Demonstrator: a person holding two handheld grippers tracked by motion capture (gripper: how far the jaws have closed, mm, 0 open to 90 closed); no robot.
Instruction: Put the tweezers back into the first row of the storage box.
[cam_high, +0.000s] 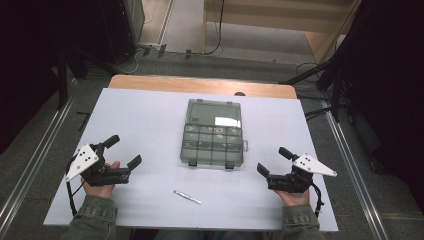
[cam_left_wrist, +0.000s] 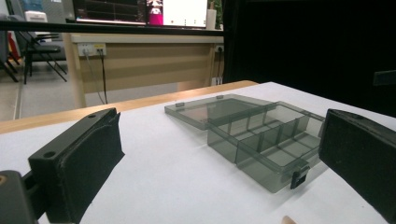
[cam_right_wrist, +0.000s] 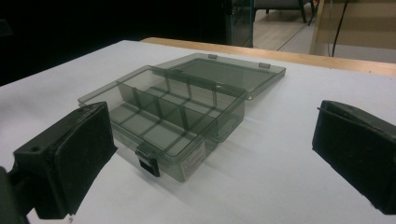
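A smoky grey plastic compartment box lies open in the middle of the white table, its lid folded flat toward the far edge. The box has several empty compartments and dark latches on its front wall; the right gripper view shows the box from its other front corner. My left gripper rests open at the table's left, nothing between its jaws. My right gripper stands open at the right, also empty. A thin silver pen-like rod lies near the front edge between the two hands.
The white tabletop has a wooden strip along its far edge. Dark stands and cables lie on the floor beyond. A wooden desk with monitors stands farther back.
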